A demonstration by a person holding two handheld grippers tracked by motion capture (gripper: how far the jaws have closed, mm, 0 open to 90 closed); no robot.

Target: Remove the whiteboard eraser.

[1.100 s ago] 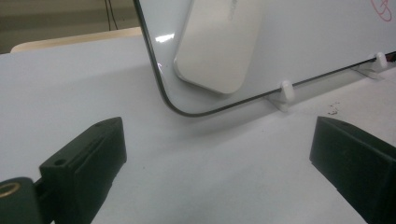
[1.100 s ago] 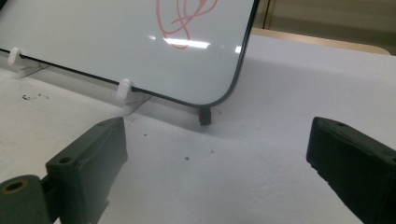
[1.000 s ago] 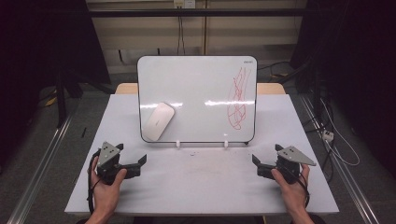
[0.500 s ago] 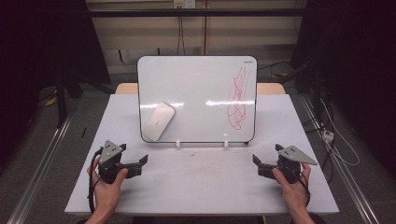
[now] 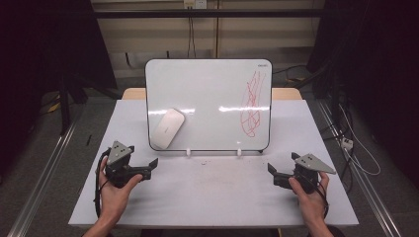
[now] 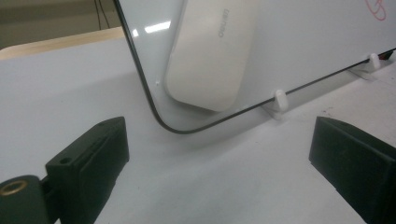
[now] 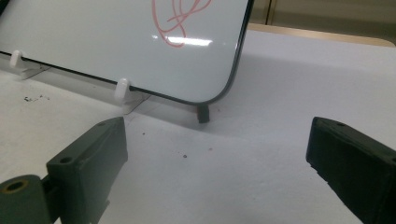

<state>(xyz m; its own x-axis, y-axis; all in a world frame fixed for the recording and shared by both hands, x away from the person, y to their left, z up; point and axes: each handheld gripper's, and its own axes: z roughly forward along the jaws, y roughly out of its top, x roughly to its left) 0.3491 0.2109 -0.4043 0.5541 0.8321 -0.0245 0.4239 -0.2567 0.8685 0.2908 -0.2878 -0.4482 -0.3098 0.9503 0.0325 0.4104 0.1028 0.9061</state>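
A small whiteboard (image 5: 207, 98) stands tilted on white clip feet (image 5: 188, 151) at the middle of the white table (image 5: 212, 192). Red scribbles (image 5: 252, 103) mark its right side. A white oval eraser (image 5: 167, 128) clings to its lower left; the left gripper view shows this eraser (image 6: 212, 51) close up. My left gripper (image 5: 148, 168) rests at the table's front left, open and holding nothing, pointing toward the board's lower left corner (image 6: 163, 126). My right gripper (image 5: 274, 173) sits open at the front right, facing the board's lower right corner (image 7: 219, 95).
A wooden table edge (image 5: 286, 93) shows behind the board. Cables (image 5: 356, 158) and a plug lie on the floor at the right. Metal rails (image 5: 39, 182) run along both sides of the table. Dark specks (image 7: 32, 98) dot the tabletop before the board.
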